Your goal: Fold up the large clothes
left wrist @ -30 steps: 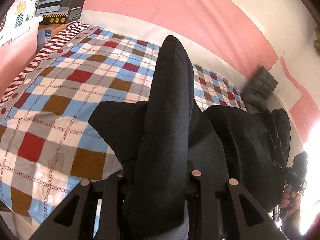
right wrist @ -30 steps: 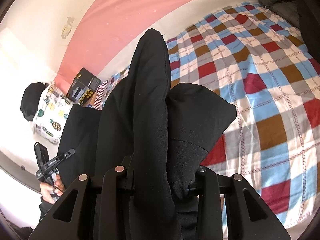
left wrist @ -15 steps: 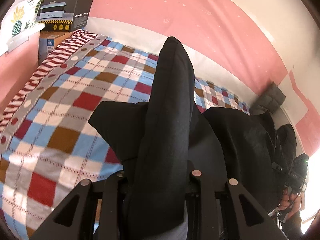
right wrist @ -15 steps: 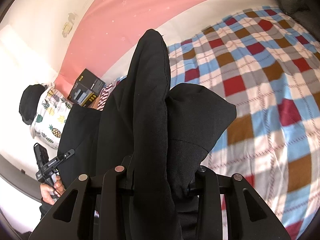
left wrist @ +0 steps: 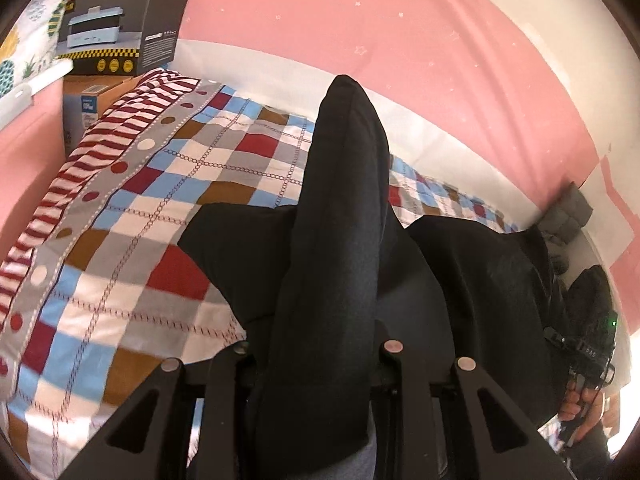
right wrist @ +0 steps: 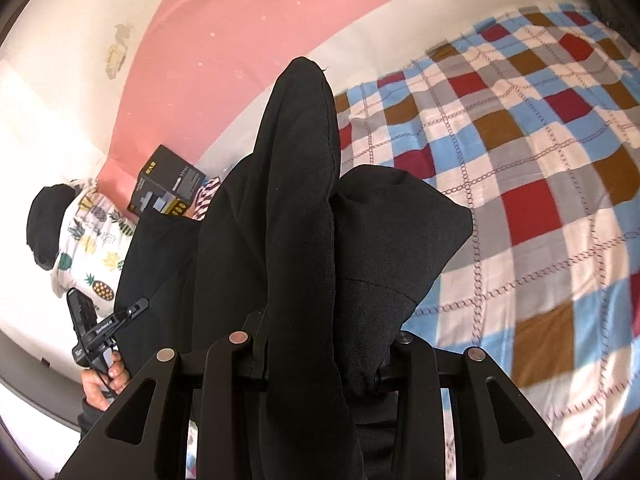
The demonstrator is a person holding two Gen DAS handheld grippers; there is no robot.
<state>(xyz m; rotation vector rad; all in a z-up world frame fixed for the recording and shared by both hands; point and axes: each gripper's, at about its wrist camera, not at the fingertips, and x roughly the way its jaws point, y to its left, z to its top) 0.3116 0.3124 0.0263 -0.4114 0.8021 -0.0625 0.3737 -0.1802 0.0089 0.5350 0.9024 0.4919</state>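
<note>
above the checked bedspread [left wrist: 132, 248], each hand-held gripper [left wrist: 316, 364] [right wrist: 320, 352] clamps the black garment [left wrist: 340, 208].

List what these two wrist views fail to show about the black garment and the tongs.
- Left wrist view: the left tongs tips are buried in the black garment, so the pinch point is hidden.
- Right wrist view: the right tongs tips are covered by the same cloth.
- Both views: the garment's lower part is cut off by the bottom edge, so its type and full shape are unclear.
- Print on the black box is too small.

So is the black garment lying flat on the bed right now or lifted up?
Lifted. The black garment is bunched between both grippers' fingers, hanging above the checked bedspread.
</note>
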